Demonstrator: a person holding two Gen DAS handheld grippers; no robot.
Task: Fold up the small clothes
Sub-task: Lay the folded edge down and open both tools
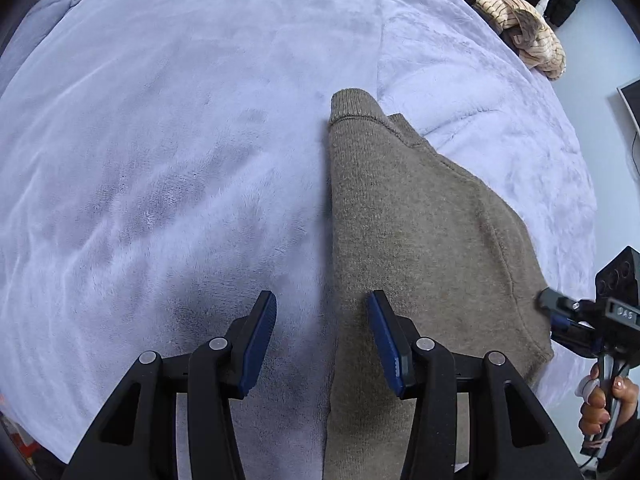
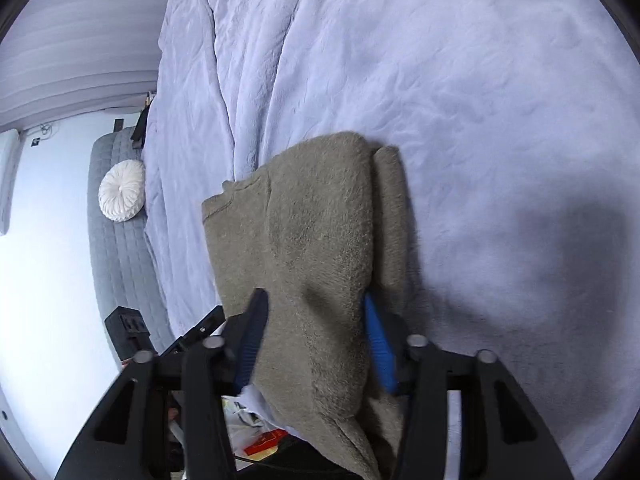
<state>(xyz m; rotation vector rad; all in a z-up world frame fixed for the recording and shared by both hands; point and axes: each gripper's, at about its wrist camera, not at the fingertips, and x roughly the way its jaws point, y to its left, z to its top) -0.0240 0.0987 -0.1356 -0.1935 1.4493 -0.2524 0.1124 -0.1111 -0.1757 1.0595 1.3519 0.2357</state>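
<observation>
Slippage is the main risk: 1 brown knit garment (image 1: 420, 240) lies partly folded on 1 lilac blanket (image 1: 160, 160), and could slide out. Beside the garment's edge, 1 left gripper (image 1: 322, 336) stands apart, empty; 1 right gripper (image 2: 316, 344) is clamped on the garment's near end.

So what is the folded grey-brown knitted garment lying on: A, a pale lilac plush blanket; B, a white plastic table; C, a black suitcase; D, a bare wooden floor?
A: the grey-brown knitted garment lies flat on the pale lilac plush blanket.
</observation>
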